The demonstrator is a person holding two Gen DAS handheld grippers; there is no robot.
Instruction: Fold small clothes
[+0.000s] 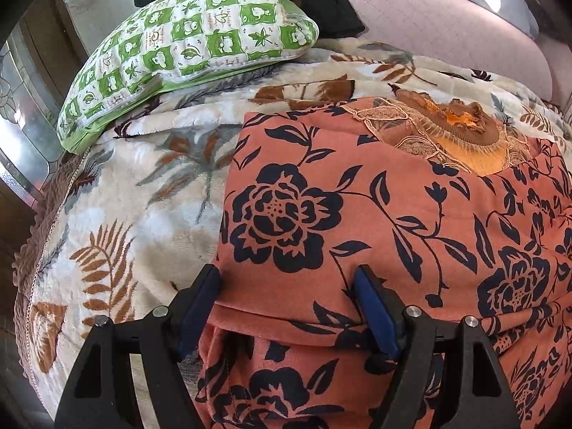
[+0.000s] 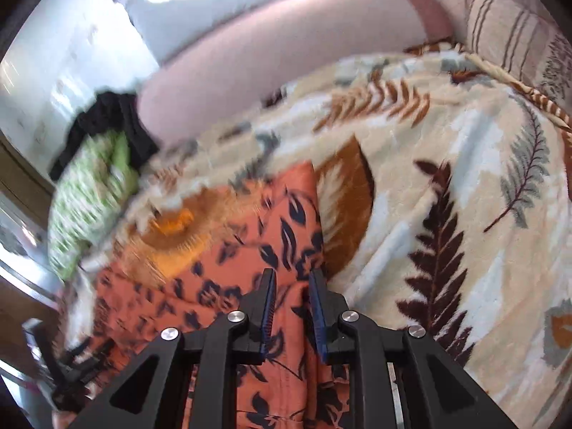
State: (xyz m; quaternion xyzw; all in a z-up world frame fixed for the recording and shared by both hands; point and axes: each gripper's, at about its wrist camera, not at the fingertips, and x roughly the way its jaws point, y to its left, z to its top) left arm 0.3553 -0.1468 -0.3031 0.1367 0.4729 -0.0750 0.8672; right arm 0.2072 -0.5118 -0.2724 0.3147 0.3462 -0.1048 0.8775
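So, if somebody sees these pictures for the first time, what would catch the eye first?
Most likely the orange garment with dark blue flowers, lying on the leaf-patterned blanket in the middle of both views. Next comes the green and white checked pillow behind it, at the far left. The left tool stands open over the garment's near edge.

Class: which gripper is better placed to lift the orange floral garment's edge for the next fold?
Probably the left gripper: its jaws stand wide, straddling the orange floral garment's folded edge. The right gripper's jaws are narrow.
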